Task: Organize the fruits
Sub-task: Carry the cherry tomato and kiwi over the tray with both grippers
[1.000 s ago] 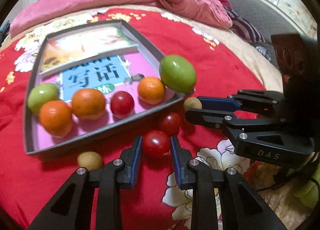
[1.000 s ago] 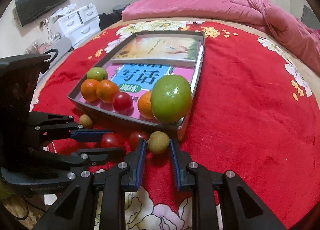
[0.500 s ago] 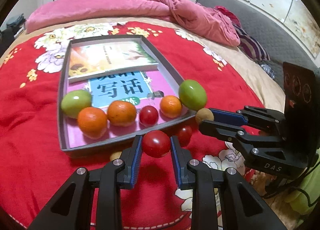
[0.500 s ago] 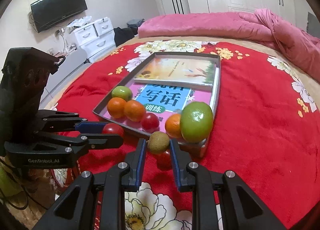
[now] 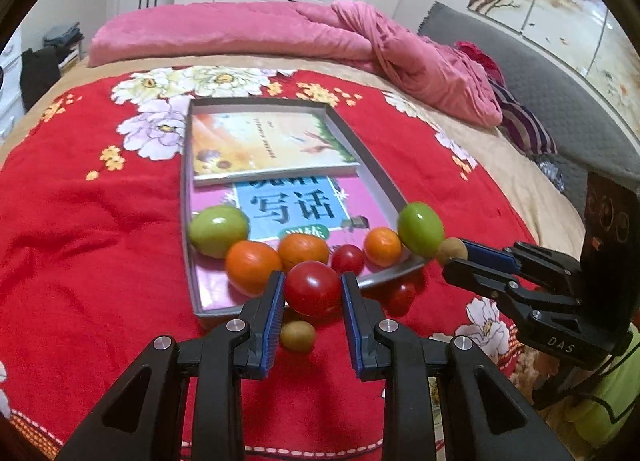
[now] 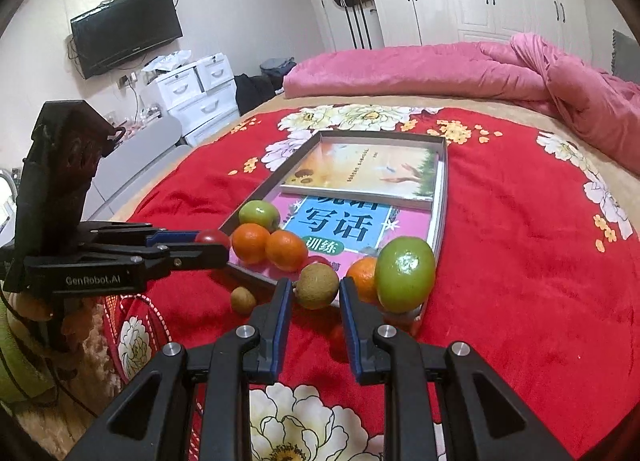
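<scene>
A red tomato (image 5: pixel 312 288) hangs above the bedspread at the near rim of the grey tray (image 5: pixel 185 197), with my left gripper (image 5: pixel 313 289) shut on it. My right gripper (image 6: pixel 314 288) is shut on a brown longan (image 6: pixel 316 285), held up in front of the tray's near corner. Lying in the tray on two books are a green fruit (image 5: pixel 218 229), oranges (image 5: pixel 253 267) and a small tomato (image 5: pixel 347 259). Another green fruit (image 6: pixel 405 273) rests on the tray's rim. A second longan (image 5: pixel 297 335) and a tomato (image 5: pixel 402 295) lie loose on the bedspread.
The tray sits on a red flowered bedspread (image 5: pixel 100 261). A rolled pink quilt (image 5: pixel 248 35) lies across the far end of the bed. White drawers (image 6: pixel 196 93) and a wall television (image 6: pixel 126 35) stand off to the left, beyond the bed.
Both grippers have risen off the bedspread with their fruit. The left one carried the tomato up toward the tray's near rim, and the loose longan now shows below it.
</scene>
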`<action>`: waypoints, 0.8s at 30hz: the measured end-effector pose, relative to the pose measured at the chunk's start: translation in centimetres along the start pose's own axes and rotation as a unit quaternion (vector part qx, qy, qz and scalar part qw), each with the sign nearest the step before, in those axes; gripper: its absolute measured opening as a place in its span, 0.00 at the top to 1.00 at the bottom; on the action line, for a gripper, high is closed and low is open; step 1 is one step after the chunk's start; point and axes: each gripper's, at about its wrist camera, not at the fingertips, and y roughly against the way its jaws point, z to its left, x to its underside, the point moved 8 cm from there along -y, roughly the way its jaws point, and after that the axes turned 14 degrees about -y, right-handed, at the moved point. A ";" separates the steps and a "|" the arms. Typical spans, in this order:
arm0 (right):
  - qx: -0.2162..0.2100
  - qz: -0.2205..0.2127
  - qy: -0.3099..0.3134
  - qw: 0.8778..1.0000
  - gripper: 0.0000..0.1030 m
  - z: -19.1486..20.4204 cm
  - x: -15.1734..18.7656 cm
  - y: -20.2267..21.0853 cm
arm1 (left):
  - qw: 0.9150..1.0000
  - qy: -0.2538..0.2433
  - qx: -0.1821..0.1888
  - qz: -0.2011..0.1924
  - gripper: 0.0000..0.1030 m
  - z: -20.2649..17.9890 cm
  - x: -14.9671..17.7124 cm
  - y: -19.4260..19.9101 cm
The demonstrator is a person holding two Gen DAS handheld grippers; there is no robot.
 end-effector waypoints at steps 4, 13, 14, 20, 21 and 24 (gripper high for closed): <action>0.002 -0.007 0.001 1.000 0.76 0.1 -0.4 0.1 | 1.000 0.006 -0.012 -0.007 0.72 1.1 -0.3 0.5; 0.006 -0.022 0.001 1.000 0.76 0.2 -1.1 0.3 | 0.998 0.031 -0.044 -0.025 0.72 4.2 -0.7 1.9; 0.007 -0.023 0.001 1.000 0.76 0.2 -1.2 0.3 | 0.998 0.034 -0.045 -0.025 0.72 4.5 -0.7 2.0; 0.008 -0.027 0.006 1.000 0.76 0.5 -1.5 0.0 | 0.998 0.042 -0.054 -0.015 0.72 5.7 -0.2 1.4; 0.008 -0.027 0.006 1.000 0.76 0.6 -1.5 0.0 | 0.998 0.040 -0.056 -0.012 0.72 5.7 -0.1 1.3; 0.006 -0.027 0.008 1.000 0.76 0.9 -1.6 -0.2 | 0.998 0.036 -0.059 -0.004 0.72 5.7 0.3 0.8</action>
